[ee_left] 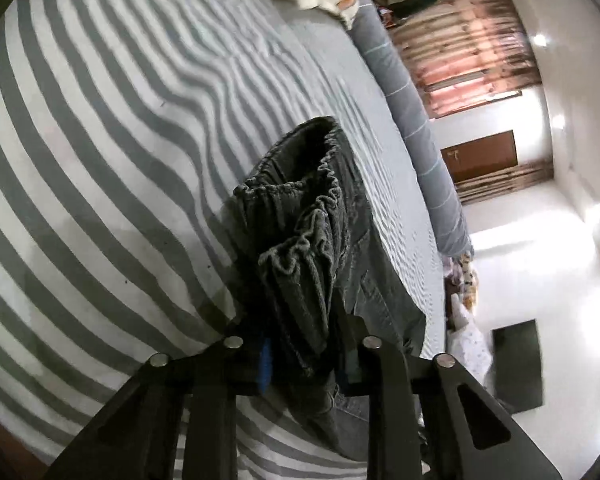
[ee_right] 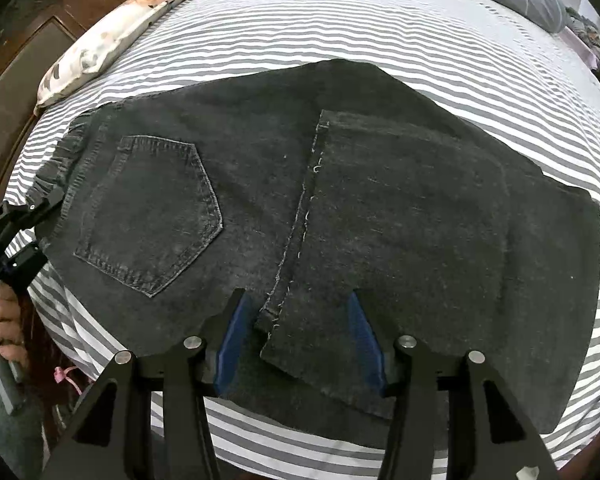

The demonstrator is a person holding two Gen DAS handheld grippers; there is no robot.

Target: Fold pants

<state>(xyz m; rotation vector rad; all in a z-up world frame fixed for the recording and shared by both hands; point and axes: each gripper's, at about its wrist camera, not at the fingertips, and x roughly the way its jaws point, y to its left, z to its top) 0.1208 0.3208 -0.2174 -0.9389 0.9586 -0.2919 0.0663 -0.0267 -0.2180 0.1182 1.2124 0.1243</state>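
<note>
Dark grey jeans (ee_right: 340,208) lie folded on the striped bed sheet (ee_right: 340,28), back pocket (ee_right: 152,216) up, with a leg end doubled back over the thigh. In the left wrist view my left gripper (ee_left: 308,360) is shut on the gathered elastic waistband (ee_left: 300,240), lifted a little off the sheet (ee_left: 100,160). The right wrist view shows that left gripper (ee_right: 36,228) at the waistband's left end. My right gripper (ee_right: 296,340) hovers open over the near edge, its blue pads (ee_right: 232,344) straddling the leg's hem (ee_right: 272,312) without pressing it.
A floral pillow (ee_right: 112,32) lies at the bed's far left, against a wooden headboard (ee_right: 40,40). A grey bolster (ee_left: 412,120) runs along the far edge. Beyond it are a white floor with a dark mat (ee_left: 518,364). A person's hand (ee_right: 0,320) holds the left handle.
</note>
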